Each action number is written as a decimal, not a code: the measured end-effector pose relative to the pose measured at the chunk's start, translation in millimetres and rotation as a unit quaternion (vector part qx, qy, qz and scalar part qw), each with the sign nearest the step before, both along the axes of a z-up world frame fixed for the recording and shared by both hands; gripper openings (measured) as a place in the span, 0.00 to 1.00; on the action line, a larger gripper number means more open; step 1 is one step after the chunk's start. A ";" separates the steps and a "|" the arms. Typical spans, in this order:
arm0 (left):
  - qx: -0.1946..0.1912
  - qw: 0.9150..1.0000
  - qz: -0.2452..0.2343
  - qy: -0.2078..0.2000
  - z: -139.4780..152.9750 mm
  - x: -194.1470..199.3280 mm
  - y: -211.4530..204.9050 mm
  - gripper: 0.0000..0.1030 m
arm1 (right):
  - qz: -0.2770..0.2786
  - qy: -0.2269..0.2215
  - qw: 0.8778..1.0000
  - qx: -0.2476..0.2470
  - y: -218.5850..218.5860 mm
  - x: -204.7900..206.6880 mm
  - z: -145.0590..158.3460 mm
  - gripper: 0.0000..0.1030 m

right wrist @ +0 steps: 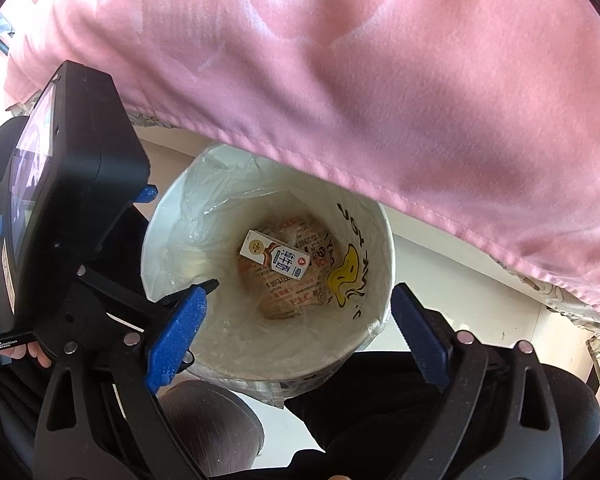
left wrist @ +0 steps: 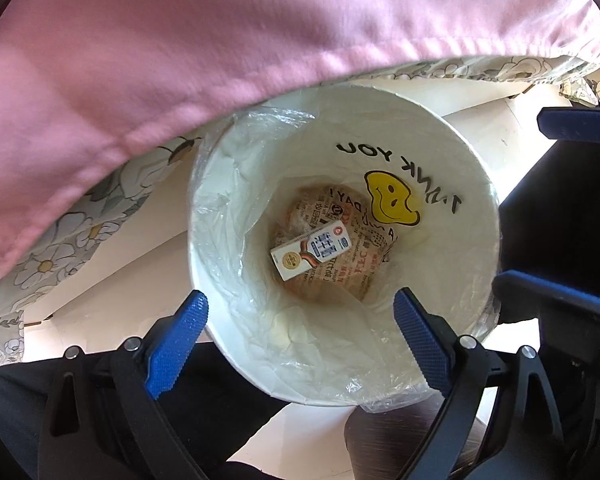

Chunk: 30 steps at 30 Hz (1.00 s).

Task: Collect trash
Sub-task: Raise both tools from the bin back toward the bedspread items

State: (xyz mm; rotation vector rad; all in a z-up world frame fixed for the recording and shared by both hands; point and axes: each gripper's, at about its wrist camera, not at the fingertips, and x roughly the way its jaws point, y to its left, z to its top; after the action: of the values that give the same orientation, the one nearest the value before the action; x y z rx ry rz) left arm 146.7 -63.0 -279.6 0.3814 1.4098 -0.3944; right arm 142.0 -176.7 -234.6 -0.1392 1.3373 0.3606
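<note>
A white trash bin (left wrist: pixel 452 152) lined with a clear smiley-face bag stands on the floor; it also shows in the right wrist view (right wrist: pixel 172 216). At its bottom lie a small milk carton (left wrist: pixel 312 250) (right wrist: pixel 275 259) and a crumpled printed paper wrapper (left wrist: pixel 352 272) (right wrist: pixel 288 300). My left gripper (left wrist: pixel 300 336) is open and empty above the bin's near rim. My right gripper (right wrist: pixel 296 320) is open and empty above the bin. The left gripper's body (right wrist: pixel 72 200) shows at the left of the right wrist view.
A pink cloth (left wrist: pixel 180 40) (right wrist: pixel 380 80) hangs over the far side of the bin, with a floral cloth (left wrist: pixel 80 232) under it. Pale floor (left wrist: pixel 112 320) surrounds the bin. The person's dark trousers (right wrist: pixel 380 400) and a shoe (right wrist: pixel 208 424) are below.
</note>
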 end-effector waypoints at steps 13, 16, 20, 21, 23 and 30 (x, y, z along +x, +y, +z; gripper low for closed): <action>-0.011 0.998 0.020 -0.056 46.8 -17.9 11.8 0.93 | -0.012 -0.059 0.998 -0.015 -3.5 -27.4 43.3 0.89; -0.016 0.997 0.026 -0.072 61.1 -21.2 14.6 0.93 | -0.015 -0.074 0.997 -0.015 -5.1 -30.9 54.7 0.92; -0.019 0.994 0.032 -0.098 81.3 -26.9 16.3 0.93 | -0.021 -0.092 0.995 -0.012 -8.2 -36.2 69.1 0.92; -0.022 0.994 0.033 -0.103 87.2 -28.0 16.5 0.93 | -0.025 -0.098 0.995 -0.010 -8.8 -37.4 73.4 0.92; -0.024 0.992 0.035 -0.118 99.9 -30.5 18.4 0.93 | -0.032 -0.113 0.993 -0.004 -12.2 -40.4 84.3 0.92; -0.024 0.980 0.070 -0.182 144.3 -34.0 25.5 0.93 | -0.075 -0.165 0.983 0.023 -26.9 -41.5 117.1 0.92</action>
State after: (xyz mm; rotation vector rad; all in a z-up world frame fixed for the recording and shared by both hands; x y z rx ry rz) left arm 112.6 -37.5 -135.3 0.2942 1.0593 -0.2285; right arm 100.5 -203.6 -117.5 -0.0553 1.0035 0.2284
